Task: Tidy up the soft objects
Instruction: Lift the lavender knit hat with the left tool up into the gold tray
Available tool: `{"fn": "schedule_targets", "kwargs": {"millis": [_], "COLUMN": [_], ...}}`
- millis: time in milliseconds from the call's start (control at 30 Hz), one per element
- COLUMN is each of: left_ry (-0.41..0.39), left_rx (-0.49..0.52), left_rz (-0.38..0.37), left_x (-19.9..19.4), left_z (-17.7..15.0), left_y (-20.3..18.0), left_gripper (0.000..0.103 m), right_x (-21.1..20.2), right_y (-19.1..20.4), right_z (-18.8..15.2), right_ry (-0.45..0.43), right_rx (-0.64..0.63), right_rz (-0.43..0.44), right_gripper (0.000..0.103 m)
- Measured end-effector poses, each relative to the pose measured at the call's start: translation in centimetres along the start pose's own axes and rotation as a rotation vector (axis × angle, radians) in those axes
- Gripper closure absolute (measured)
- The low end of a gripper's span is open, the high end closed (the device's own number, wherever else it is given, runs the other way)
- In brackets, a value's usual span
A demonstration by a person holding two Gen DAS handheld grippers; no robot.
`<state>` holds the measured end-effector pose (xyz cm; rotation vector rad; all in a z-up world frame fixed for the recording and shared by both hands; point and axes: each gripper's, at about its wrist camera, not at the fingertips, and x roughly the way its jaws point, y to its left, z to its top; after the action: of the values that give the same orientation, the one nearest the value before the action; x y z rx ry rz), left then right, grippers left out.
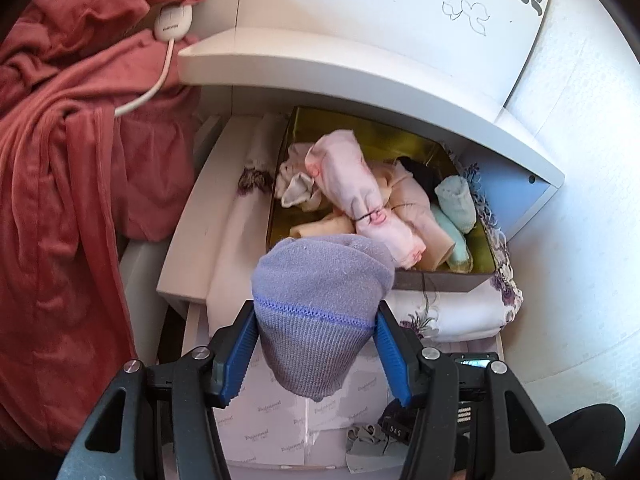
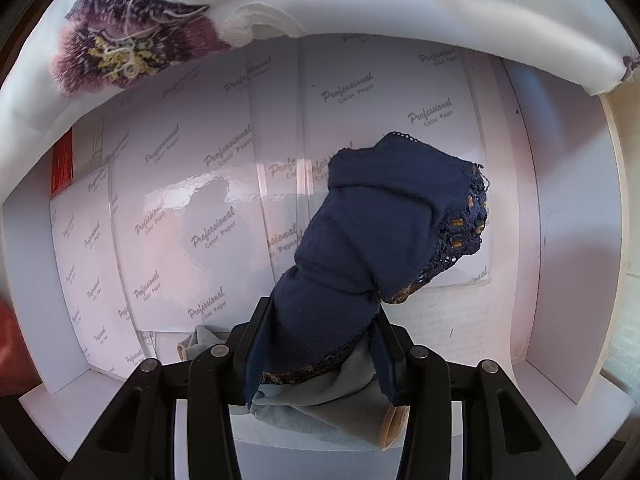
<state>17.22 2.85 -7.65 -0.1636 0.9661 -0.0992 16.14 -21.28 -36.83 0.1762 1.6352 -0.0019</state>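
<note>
My left gripper (image 1: 316, 354) is shut on a rolled lilac-grey knit sock bundle (image 1: 320, 300), held in the air above an open white drawer (image 1: 188, 216). Beyond it a gold-lined box (image 1: 476, 252) in the drawer holds several rolled soft items: a pink bundle (image 1: 352, 196), cream ones and mint-green ones (image 1: 456, 200). My right gripper (image 2: 318, 354) points straight down into the drawer and is shut on a rolled navy lace-trimmed garment (image 2: 384, 232). A grey cloth (image 2: 320, 404) lies under it on the drawer floor.
A red garment (image 1: 68, 184) hangs at the left, with a white corded controller (image 1: 173, 22) on it. A folded white cloth with purple embroidered flowers (image 1: 460, 312) lies under the box. Sheets printed "Professional Color Paper" (image 2: 192, 216) line the drawer floor. White furniture panels surround the drawer.
</note>
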Motion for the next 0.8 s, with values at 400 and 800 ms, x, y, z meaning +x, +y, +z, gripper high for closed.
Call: {"fn": "schedule_targets", "kwargs": {"millis": [400, 800], "left_ry": [0.005, 0.056], "left_rx": [-0.035, -0.244], "left_rz": [-0.021, -0.151], "left_x": [1.0, 4.7], "left_z": [3.3, 7.6], "left_y": [0.2, 1.9], "left_gripper": [0.046, 0.046], "right_x": [0.0, 0.0], "right_y": [0.3, 0.4], "right_z": [-0.1, -0.1], "right_ry": [0.0, 0.002], "right_rx": [-0.001, -0.007], "right_rz": [-0.002, -0.003], "right_gripper": [0.057, 0.057]}}
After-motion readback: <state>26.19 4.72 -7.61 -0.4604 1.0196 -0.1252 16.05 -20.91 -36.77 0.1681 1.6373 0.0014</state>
